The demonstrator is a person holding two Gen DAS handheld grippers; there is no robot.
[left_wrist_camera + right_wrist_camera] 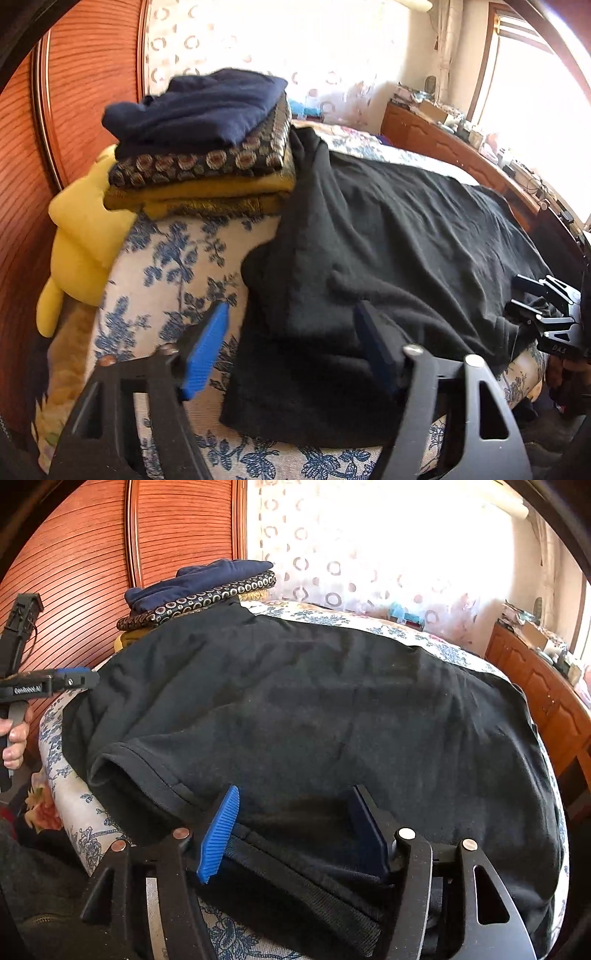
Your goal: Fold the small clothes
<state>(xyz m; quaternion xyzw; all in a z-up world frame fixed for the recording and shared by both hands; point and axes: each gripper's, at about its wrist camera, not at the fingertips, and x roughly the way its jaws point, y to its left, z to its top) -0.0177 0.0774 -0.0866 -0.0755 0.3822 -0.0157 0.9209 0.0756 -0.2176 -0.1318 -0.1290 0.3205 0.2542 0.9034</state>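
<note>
On the floral bedspread (pixel 70 805) we see a black T-shirt (pixel 314 709) spread flat; our left claw (pixel 291 350) and right claw (pixel 295 827) both gape over it, gripping nothing.

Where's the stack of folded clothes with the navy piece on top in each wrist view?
Left wrist: the stack of folded clothes sits upper left, close and large, on the blue floral bedspread, left of the spread black garment.
Right wrist: the stack is small, upper left, behind the black garment's far edge.
Shared landmark: the reddish ribbed wooden panel behind the stack.
</note>
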